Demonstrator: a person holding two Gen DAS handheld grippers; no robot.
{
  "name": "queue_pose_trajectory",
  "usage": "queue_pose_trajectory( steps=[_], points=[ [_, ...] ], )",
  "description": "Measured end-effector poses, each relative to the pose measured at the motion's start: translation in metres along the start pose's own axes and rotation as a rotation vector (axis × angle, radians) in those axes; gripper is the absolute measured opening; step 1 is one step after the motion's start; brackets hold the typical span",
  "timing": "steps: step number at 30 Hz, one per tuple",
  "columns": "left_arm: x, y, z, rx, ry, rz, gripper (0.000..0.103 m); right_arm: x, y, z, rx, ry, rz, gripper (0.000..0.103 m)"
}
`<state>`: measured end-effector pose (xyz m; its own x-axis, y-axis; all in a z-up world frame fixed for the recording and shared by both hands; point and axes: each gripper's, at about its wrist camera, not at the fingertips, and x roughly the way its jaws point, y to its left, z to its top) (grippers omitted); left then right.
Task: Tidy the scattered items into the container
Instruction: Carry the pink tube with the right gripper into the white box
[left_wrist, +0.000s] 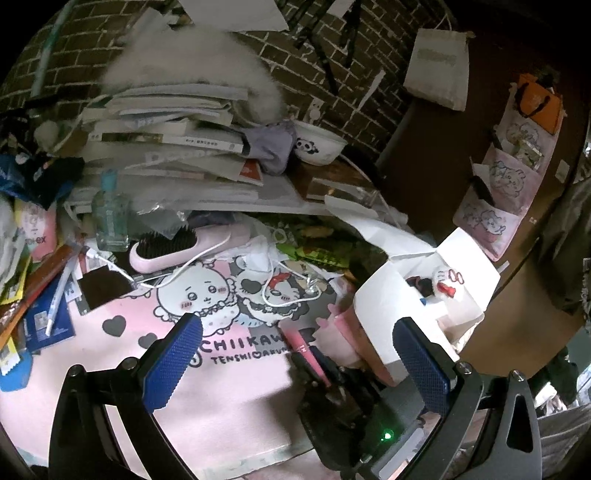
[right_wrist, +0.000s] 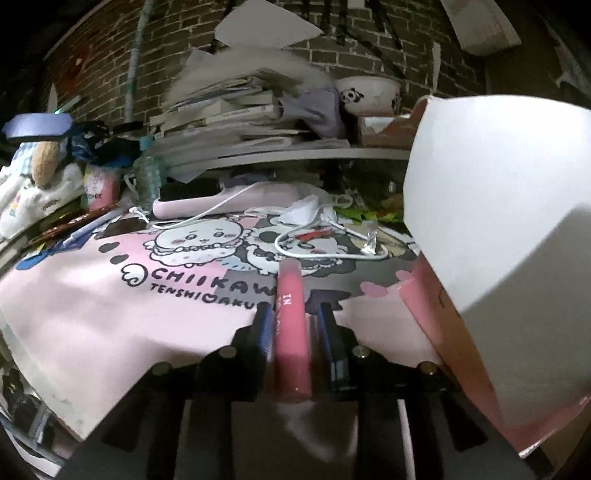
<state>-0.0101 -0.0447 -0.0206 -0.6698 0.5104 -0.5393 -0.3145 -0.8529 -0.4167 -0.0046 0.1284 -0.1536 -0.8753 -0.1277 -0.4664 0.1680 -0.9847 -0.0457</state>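
Observation:
My right gripper (right_wrist: 291, 325) is shut on a pink tube (right_wrist: 291, 332), held low over the pink Chiikawa mat (right_wrist: 110, 306), just left of the white and pink box (right_wrist: 491, 229). The left wrist view shows that gripper (left_wrist: 314, 362) with the pink tube (left_wrist: 306, 350) beside the open box (left_wrist: 388, 295), which holds small items (left_wrist: 443, 284). My left gripper (left_wrist: 299, 354) is open and empty above the mat (left_wrist: 229, 398). A pink hairbrush (left_wrist: 177, 251), a white cable (left_wrist: 288, 295) and a clear bottle (left_wrist: 109, 218) lie at the mat's far edge.
A stack of books and papers (left_wrist: 166, 136) with a panda bowl (left_wrist: 319, 144) stands behind. Pens and packets (left_wrist: 40, 306) crowd the left edge. A brick wall (left_wrist: 332, 66) is at the back. A plush toy (right_wrist: 40, 173) sits far left.

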Motion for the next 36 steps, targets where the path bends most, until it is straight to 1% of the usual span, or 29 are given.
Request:
queue_pose_trajectory(
  steps=[3, 7, 11, 13, 17, 21, 25, 30, 32, 36],
  points=[
    [0.000, 0.001, -0.002, -0.004, 0.003, 0.011, 0.103, -0.001, 0.003, -0.002, -0.026, -0.017, 0.005, 0.014],
    [-0.007, -0.001, -0.001, -0.005, -0.013, -0.015, 0.103, -0.003, 0.006, 0.000, -0.039, -0.017, 0.022, 0.014],
    [-0.019, -0.002, -0.001, 0.003, -0.037, 0.021, 0.103, -0.009, 0.021, 0.005, -0.079, -0.049, 0.039, 0.014],
    [-0.026, 0.001, -0.001, -0.005, -0.048, 0.023, 0.103, -0.014, 0.031, 0.008, -0.098, -0.065, 0.063, 0.014],
    [-0.038, 0.007, -0.005, -0.014, -0.066, 0.051, 0.103, -0.021, 0.046, 0.017, -0.118, -0.088, 0.104, 0.014],
    [-0.052, 0.010, -0.005, -0.027, -0.100, 0.041, 0.103, -0.038, 0.052, 0.033, -0.114, -0.122, 0.148, 0.014],
    [-0.066, 0.008, -0.001, -0.014, -0.137, 0.058, 0.103, -0.057, 0.042, 0.058, -0.066, -0.130, 0.209, 0.014],
    [-0.071, 0.002, 0.003, -0.003, -0.152, 0.061, 0.103, -0.076, 0.020, 0.093, -0.049, -0.124, 0.241, 0.014],
    [-0.068, -0.001, 0.004, 0.003, -0.145, 0.052, 0.103, -0.080, 0.006, 0.106, -0.046, -0.090, 0.261, 0.014],
    [-0.057, -0.008, 0.007, 0.022, -0.120, 0.046, 0.103, -0.077, -0.028, 0.126, -0.028, 0.022, 0.314, 0.014]
  ],
)
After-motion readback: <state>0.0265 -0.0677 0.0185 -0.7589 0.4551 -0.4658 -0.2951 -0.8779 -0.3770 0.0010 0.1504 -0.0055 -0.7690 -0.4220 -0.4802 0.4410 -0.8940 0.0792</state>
